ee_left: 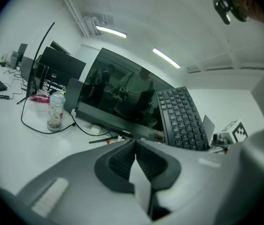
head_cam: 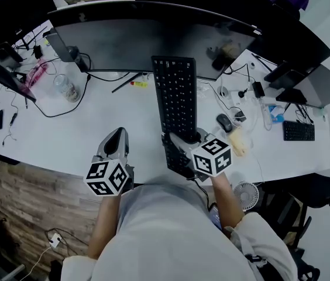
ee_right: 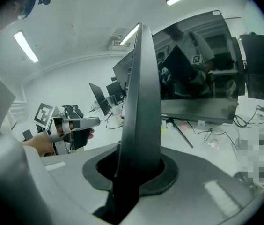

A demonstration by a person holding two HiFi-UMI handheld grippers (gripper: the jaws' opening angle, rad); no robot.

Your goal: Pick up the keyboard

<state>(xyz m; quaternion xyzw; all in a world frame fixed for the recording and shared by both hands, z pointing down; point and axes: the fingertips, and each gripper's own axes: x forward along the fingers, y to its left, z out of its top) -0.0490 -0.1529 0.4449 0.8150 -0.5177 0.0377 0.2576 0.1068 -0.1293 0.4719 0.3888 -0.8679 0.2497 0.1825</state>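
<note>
The keyboard (head_cam: 175,95) is in the right claw (head_cam: 179,148), which is clenched on its near short end, just over the near edge of the counter (head_cam: 65,139). In the right gripper view the board (ee_right: 141,102) stands edge-on between the jaws, rising straight out of the claw (ee_right: 136,172). Its long axis runs away from the person, from the near edge toward the monitor (head_cam: 153,40) at the far side, so most of its length hangs out beyond the single grip. From the left gripper view the keyboard (ee_left: 181,118) looks tilted and off the counter, though that is a judgement. The left claw (head_cam: 117,134) is clenched on nothing, its pads (ee_left: 122,159) pressed together, and it hovers near the same edge, just to the left of the keyboard's near end. That makes it the hand free to steady the long side if the far end sags.
</note>
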